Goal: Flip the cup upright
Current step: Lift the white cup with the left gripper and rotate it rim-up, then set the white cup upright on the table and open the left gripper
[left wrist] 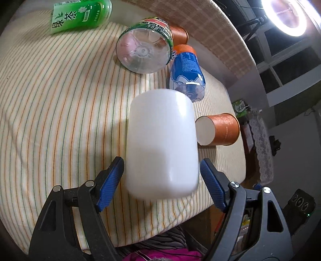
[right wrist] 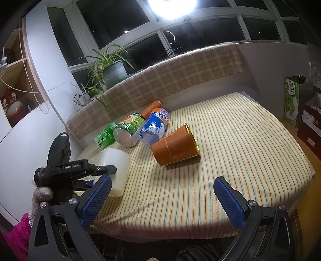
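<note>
A white plastic cup (left wrist: 162, 140) rests on the striped cloth (left wrist: 60, 120); it also shows in the right wrist view (right wrist: 116, 170). My left gripper (left wrist: 161, 170) is open, its blue pads (left wrist: 112, 180) on either side of the cup with small gaps, not touching. In the right wrist view the left gripper's body (right wrist: 66, 170) sits at the cup. An orange paper cup (right wrist: 176, 146) lies on its side to the right of the white cup, also in the left wrist view (left wrist: 218, 128). My right gripper (right wrist: 162, 192) is open and empty above the near part of the cloth.
Three plastic bottles lie behind the cups: green (left wrist: 80, 15), clear with green label (left wrist: 144, 46), blue (left wrist: 186, 70). Another orange cup (right wrist: 152, 107) lies at the back. A plaid cushion (right wrist: 180, 70) bounds the far side. The table edge (left wrist: 200, 208) is near.
</note>
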The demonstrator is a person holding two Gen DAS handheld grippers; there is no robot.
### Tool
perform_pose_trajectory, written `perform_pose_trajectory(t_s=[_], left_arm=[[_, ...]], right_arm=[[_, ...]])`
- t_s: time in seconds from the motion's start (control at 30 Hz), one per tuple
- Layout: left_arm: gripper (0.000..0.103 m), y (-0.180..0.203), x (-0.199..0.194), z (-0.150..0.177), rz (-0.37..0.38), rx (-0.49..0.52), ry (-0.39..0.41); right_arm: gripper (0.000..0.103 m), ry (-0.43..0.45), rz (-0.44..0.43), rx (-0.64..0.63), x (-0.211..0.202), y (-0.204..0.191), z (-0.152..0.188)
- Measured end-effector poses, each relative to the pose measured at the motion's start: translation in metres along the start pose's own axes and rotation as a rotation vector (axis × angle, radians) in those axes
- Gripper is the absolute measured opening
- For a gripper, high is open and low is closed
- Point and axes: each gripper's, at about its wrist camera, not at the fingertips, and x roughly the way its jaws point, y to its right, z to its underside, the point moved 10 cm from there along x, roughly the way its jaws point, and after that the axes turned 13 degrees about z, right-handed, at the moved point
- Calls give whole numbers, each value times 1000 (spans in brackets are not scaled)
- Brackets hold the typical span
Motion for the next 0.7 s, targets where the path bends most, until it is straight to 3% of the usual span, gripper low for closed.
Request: perform_pose_trajectory(t_s=[0.23, 0.4, 0.47, 0.6, 0.7], left_arm=[[81, 3, -12, 6, 27, 7, -2], [81, 9, -36, 14, 1, 74, 65], [81, 11, -49, 19, -47, 119, 99], [81, 14, -87, 28, -174, 210, 253], [81, 12, -103, 36, -221, 230, 311]], right_arm=[[103, -55, -80, 2, 5, -19, -1], [103, -111, -154, -7, 21, -44, -10], [103, -148, -175, -9, 34, -54, -13], [100, -268, -218, -2, 66, -76, -13], [98, -348, -248, 18, 88, -88, -12]])
